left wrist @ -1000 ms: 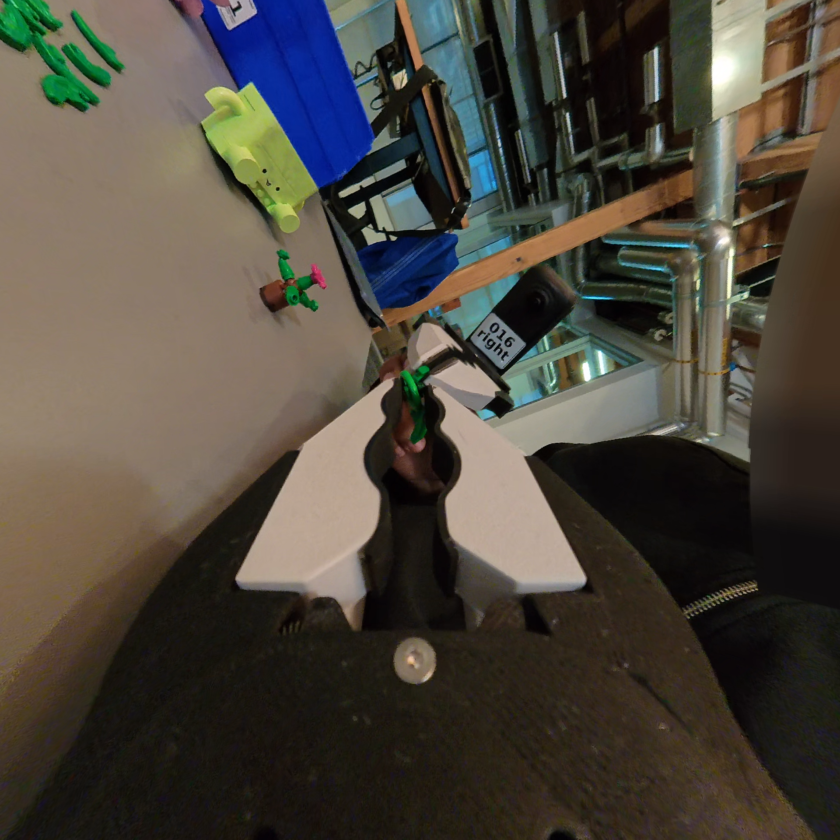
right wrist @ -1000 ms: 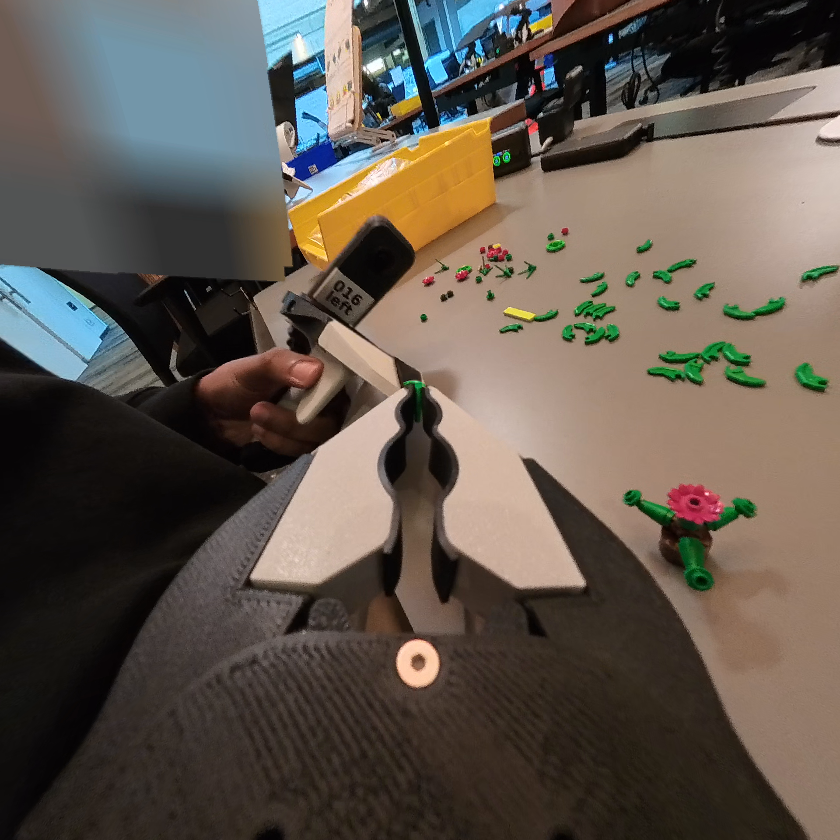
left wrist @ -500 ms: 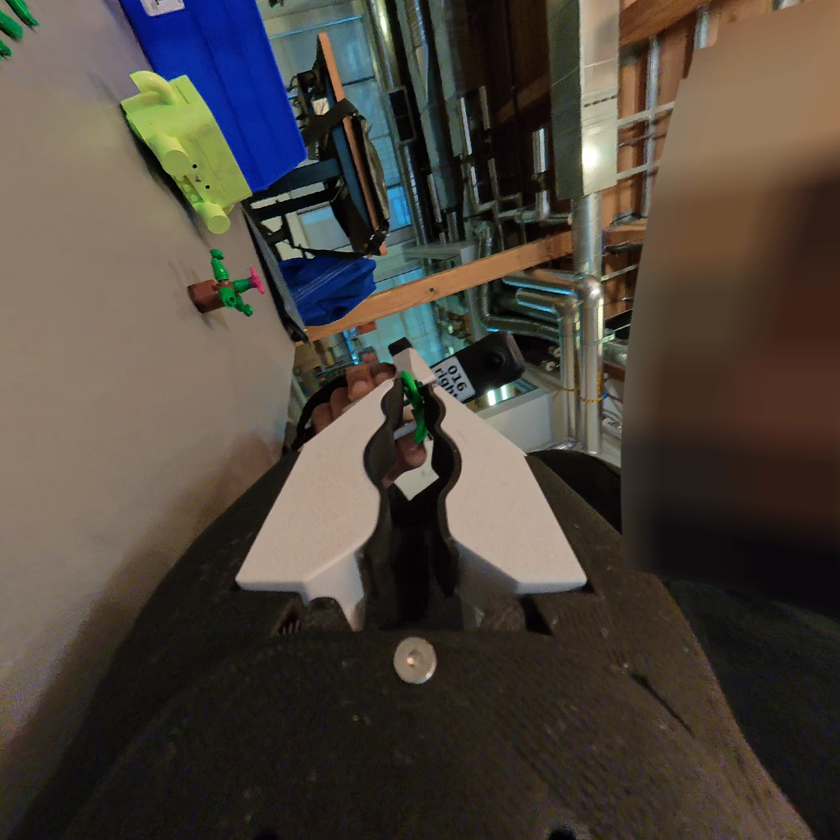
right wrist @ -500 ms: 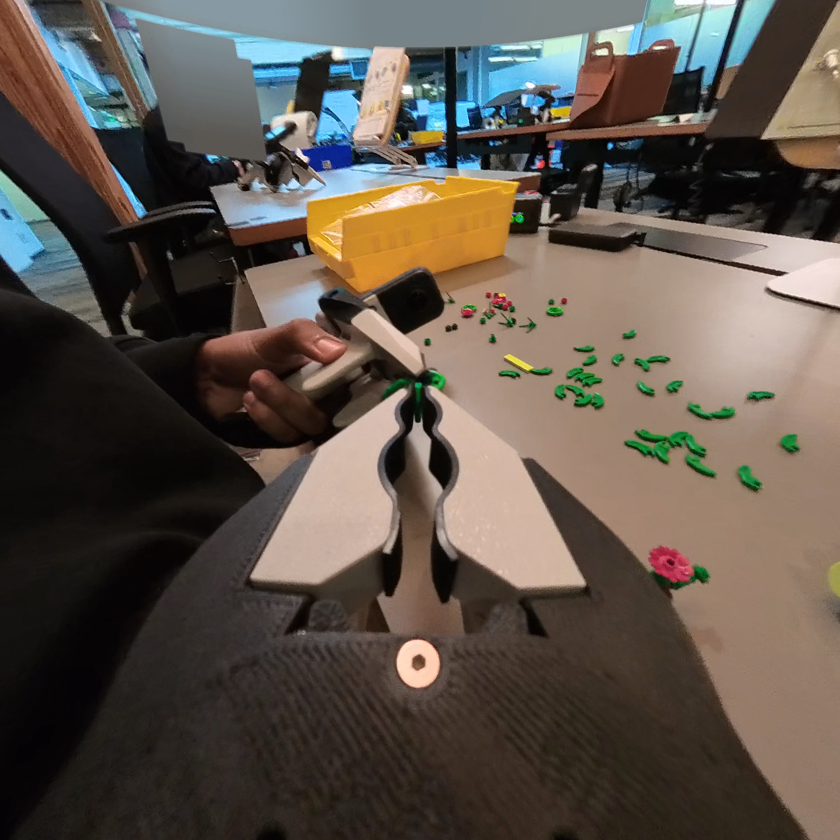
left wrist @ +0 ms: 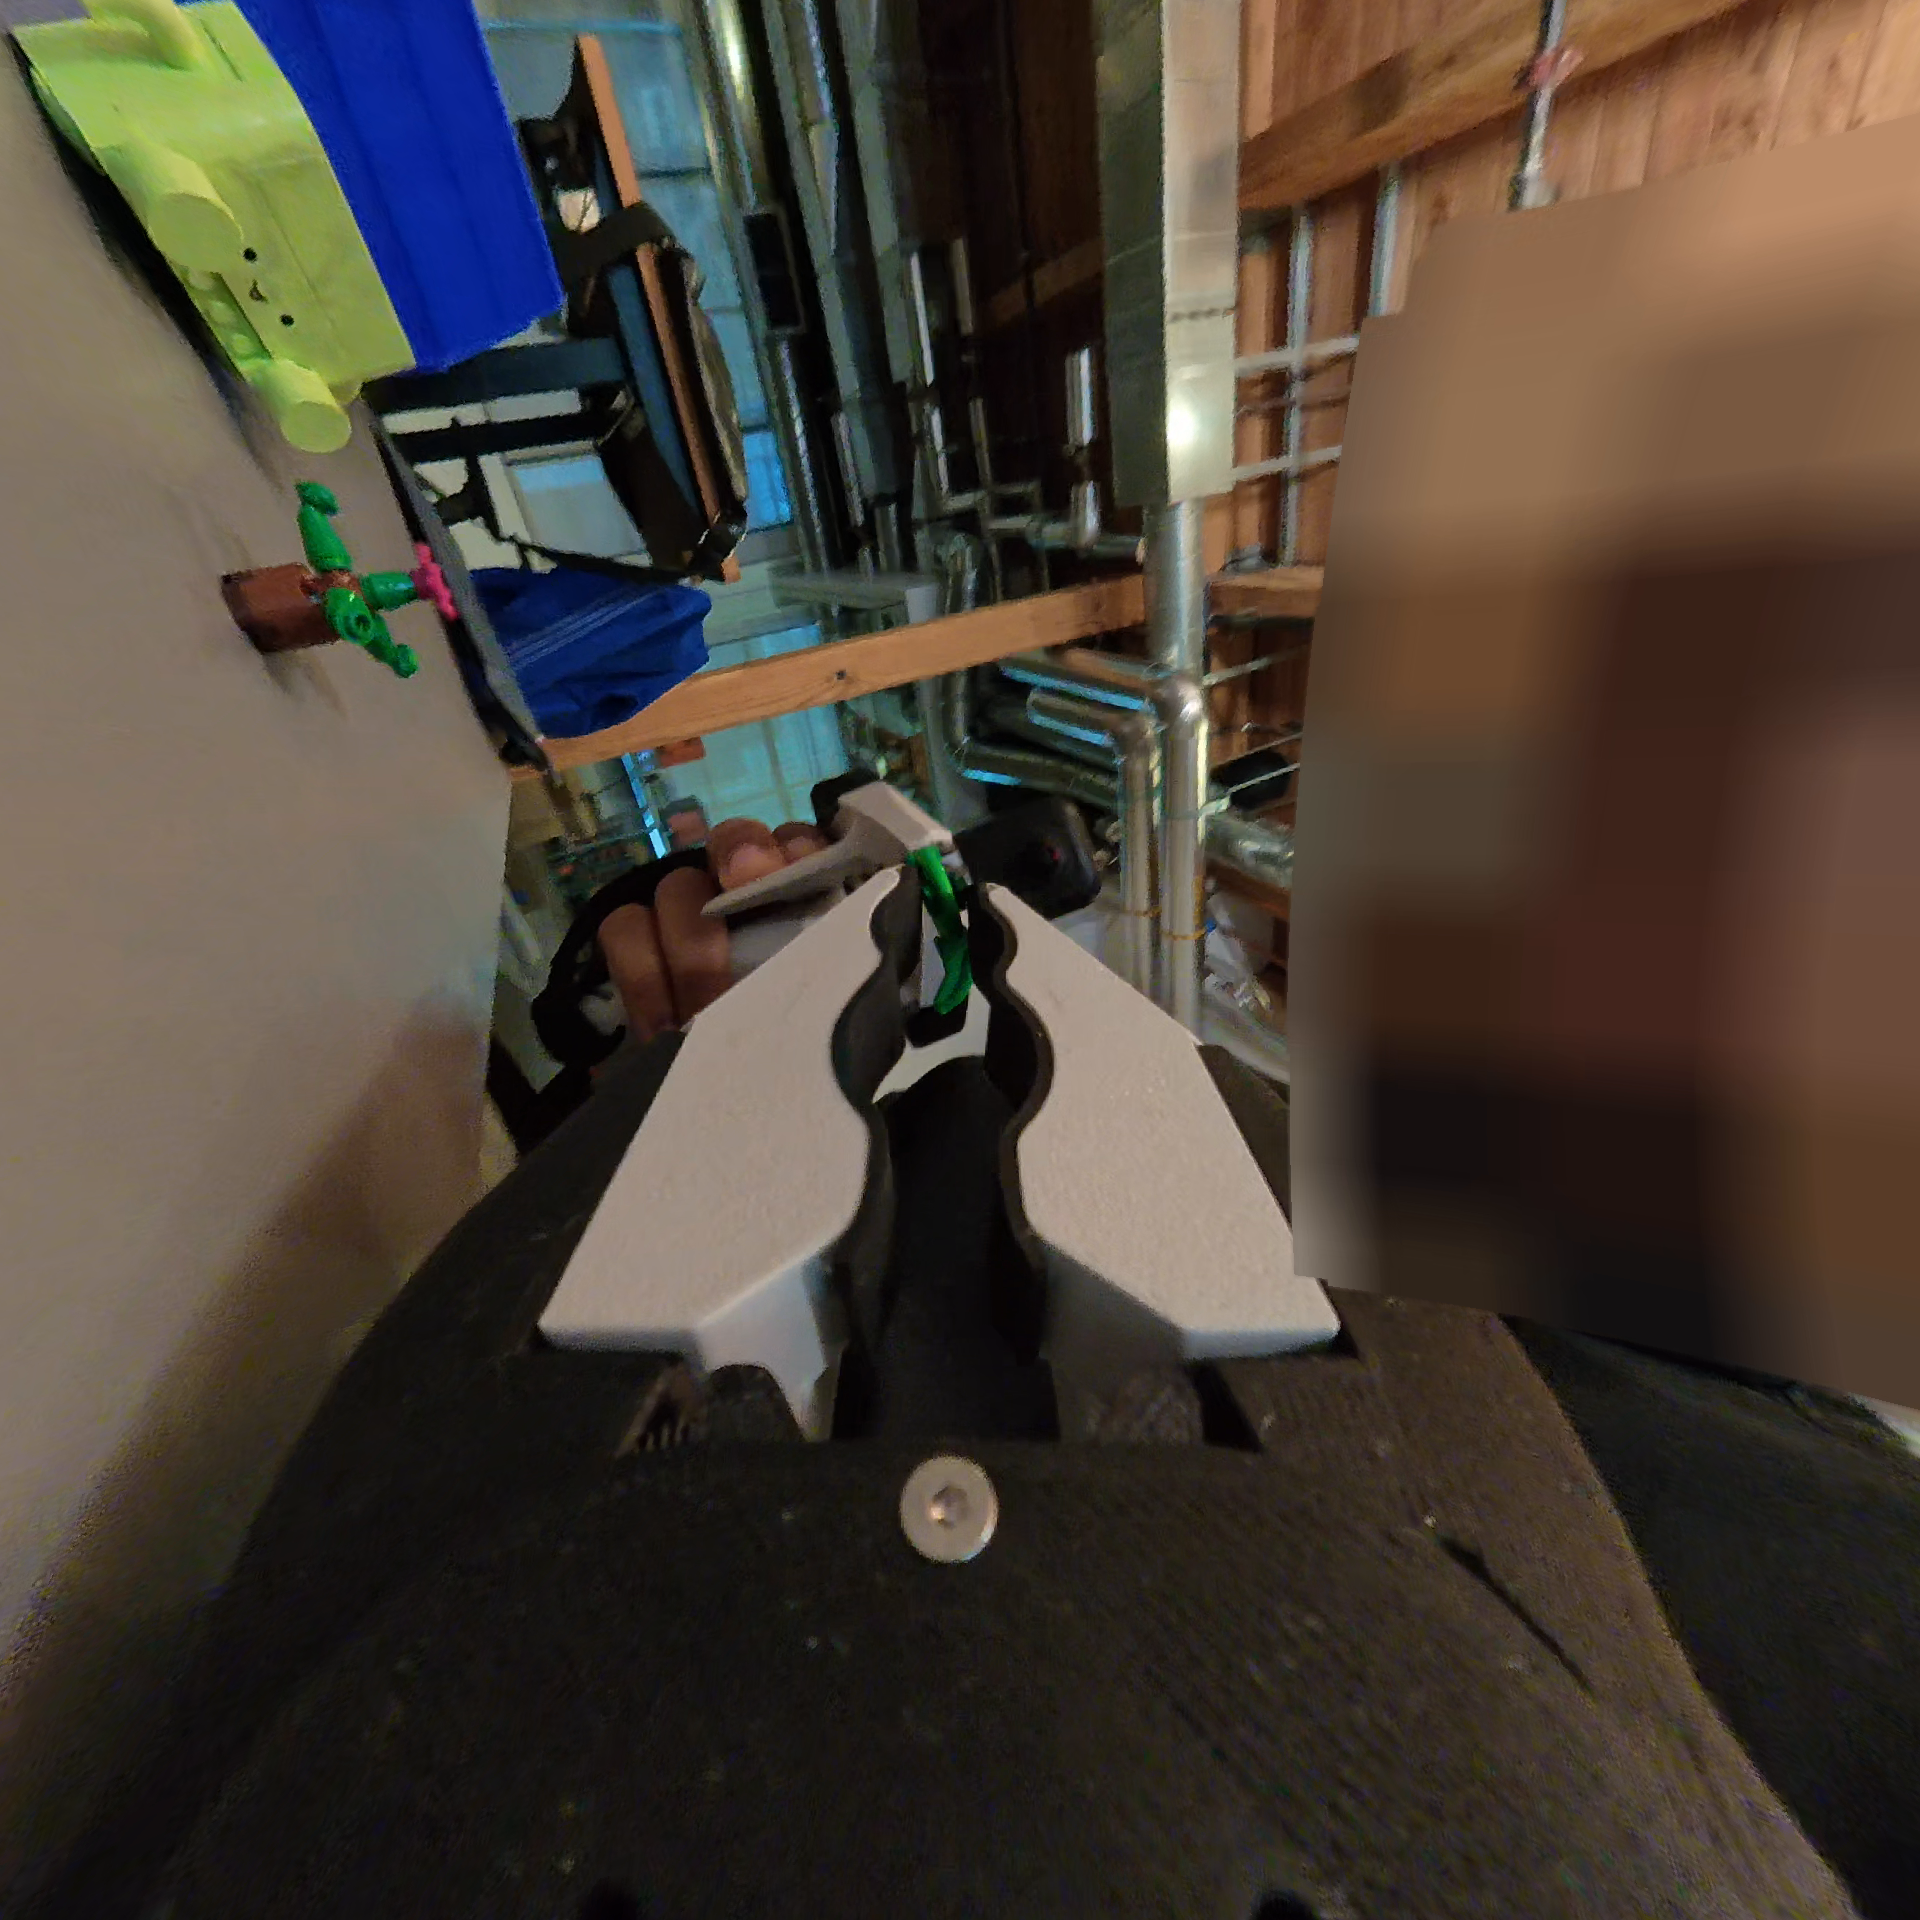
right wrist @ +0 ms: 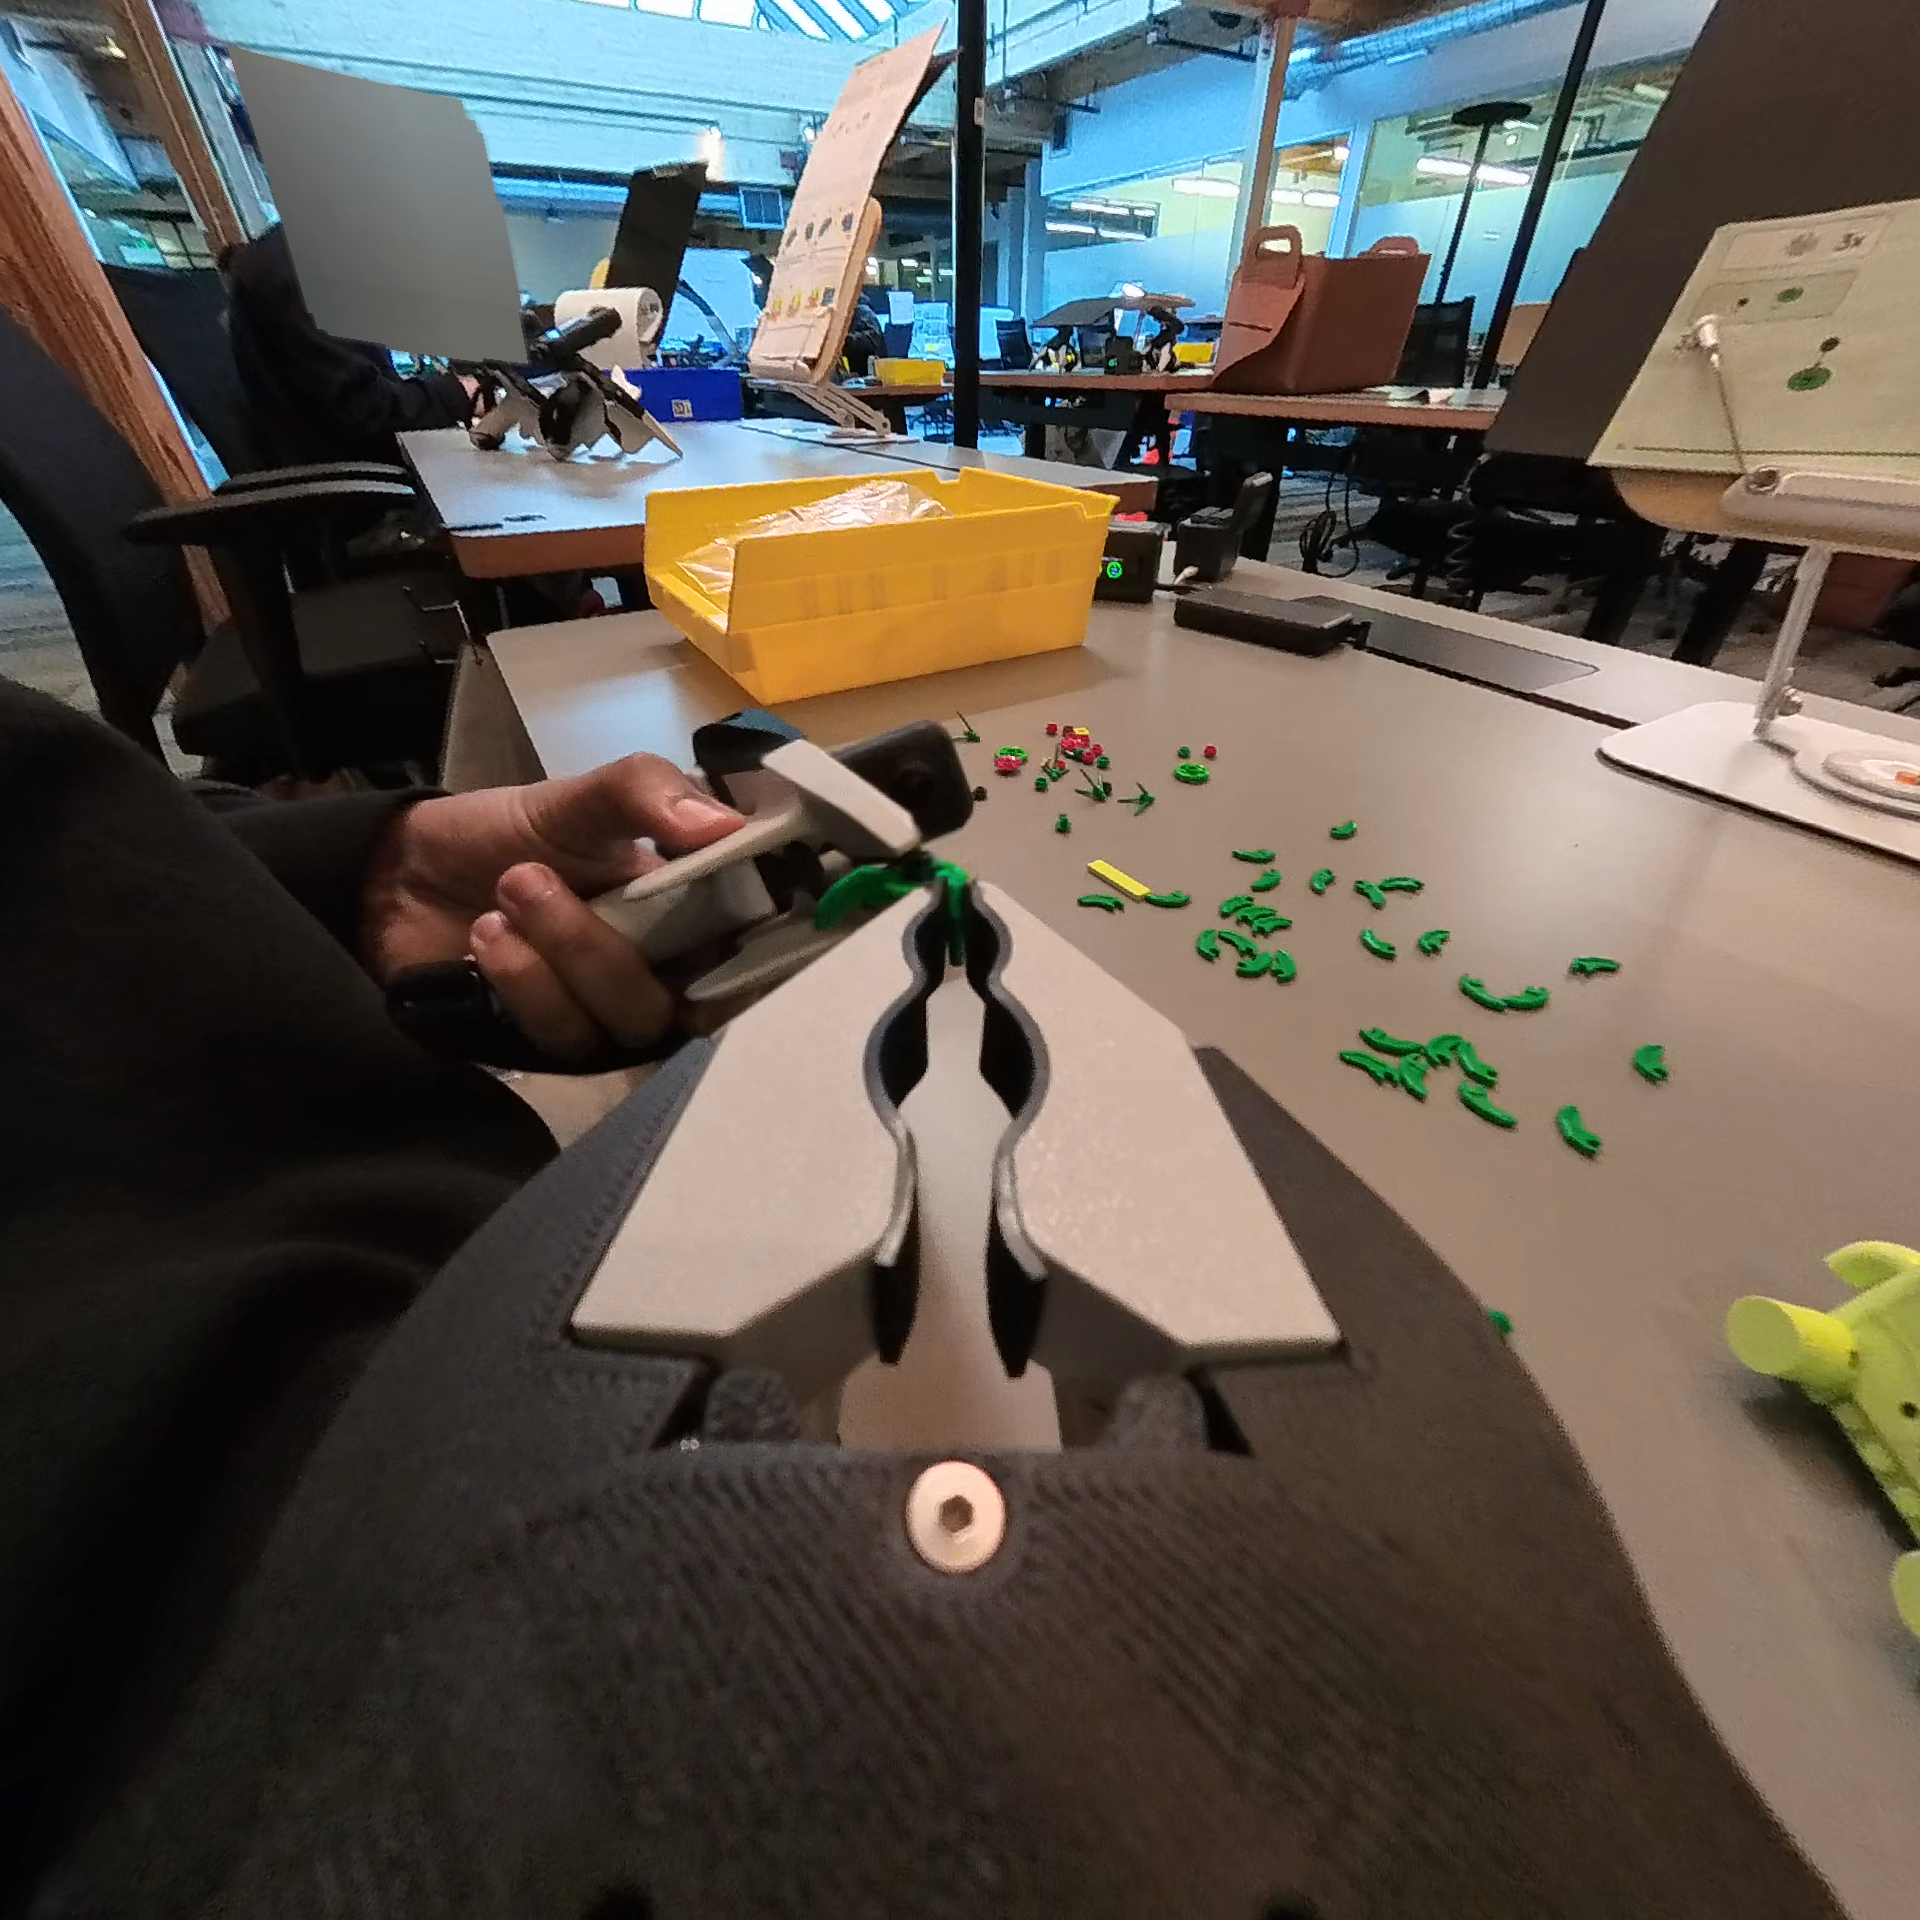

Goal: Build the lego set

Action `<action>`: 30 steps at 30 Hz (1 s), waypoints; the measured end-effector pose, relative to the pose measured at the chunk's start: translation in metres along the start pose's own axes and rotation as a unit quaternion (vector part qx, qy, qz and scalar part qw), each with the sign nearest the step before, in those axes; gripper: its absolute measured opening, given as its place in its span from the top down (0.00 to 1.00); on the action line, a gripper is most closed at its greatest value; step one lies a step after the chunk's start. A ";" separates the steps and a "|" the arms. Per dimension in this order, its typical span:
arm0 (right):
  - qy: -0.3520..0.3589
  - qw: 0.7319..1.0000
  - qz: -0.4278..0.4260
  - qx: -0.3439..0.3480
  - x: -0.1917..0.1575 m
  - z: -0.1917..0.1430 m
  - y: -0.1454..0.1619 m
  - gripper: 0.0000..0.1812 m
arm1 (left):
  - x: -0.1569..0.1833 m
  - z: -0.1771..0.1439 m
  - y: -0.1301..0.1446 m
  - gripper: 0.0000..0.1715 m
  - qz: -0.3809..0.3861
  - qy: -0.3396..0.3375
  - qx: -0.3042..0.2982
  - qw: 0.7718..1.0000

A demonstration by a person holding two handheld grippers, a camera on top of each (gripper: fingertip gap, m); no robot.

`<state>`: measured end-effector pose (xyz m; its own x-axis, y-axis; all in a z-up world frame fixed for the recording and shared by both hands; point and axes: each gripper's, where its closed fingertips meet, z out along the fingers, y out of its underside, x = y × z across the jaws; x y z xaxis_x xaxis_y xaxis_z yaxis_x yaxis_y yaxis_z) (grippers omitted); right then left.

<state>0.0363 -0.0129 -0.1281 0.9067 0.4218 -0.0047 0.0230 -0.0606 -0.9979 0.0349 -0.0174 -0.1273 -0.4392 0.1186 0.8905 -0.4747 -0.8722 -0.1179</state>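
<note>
My left gripper is shut on a small green leaf-and-stem lego piece, held in the air off the table edge. My right gripper is shut on the same green piece's thin stem; its leaves fan out left under the left gripper's fingertips. The two grippers meet tip to tip. A small brown pot with green stems and a pink flower stands on the grey table. Several loose green leaf pieces lie on the table.
A yellow bin stands at the table's far side, with small red and green parts and a yellow flat piece in front. A lime-green printed object lies near right. An instruction sheet on a stand is far right. A blue bin is behind the lime object. The grippers are tip to tip, or close to it. Both grippers' tips are roughly 20 cm from the lime-green printed object. The left camera catches it too, in the left wrist view.
Both grippers have swung and tilted while staying tip to tip on the green piece. The flower pot has left the right wrist view, and the lime-green object has come into it.
</note>
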 end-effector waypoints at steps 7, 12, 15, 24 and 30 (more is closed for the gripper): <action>-0.006 0.999 0.035 -0.006 0.005 -0.001 0.004 1.00 | -0.003 -0.002 -0.004 0.96 0.057 -0.042 -0.002 0.998; -0.042 0.991 0.127 0.003 0.005 -0.001 0.007 1.00 | 0.002 -0.006 -0.014 0.96 0.093 -0.039 0.030 0.994; -0.045 0.989 0.142 -0.013 0.005 0.002 0.016 0.99 | 0.000 -0.003 -0.010 0.96 0.100 -0.041 0.021 0.994; -0.048 0.989 0.140 0.007 0.004 0.000 0.009 1.00 | -0.007 -0.001 -0.008 0.96 0.108 -0.063 0.013 0.992; -0.038 0.991 0.126 0.003 0.007 -0.002 0.011 1.00 | -0.012 0.001 -0.002 0.96 0.107 -0.081 -0.009 0.991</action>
<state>0.0437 -0.0125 -0.1389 0.8485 0.4612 -0.2594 -0.2034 -0.1683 -0.9645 0.0422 -0.0175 -0.1370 -0.4041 -0.1462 0.9030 -0.3983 -0.8605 -0.3176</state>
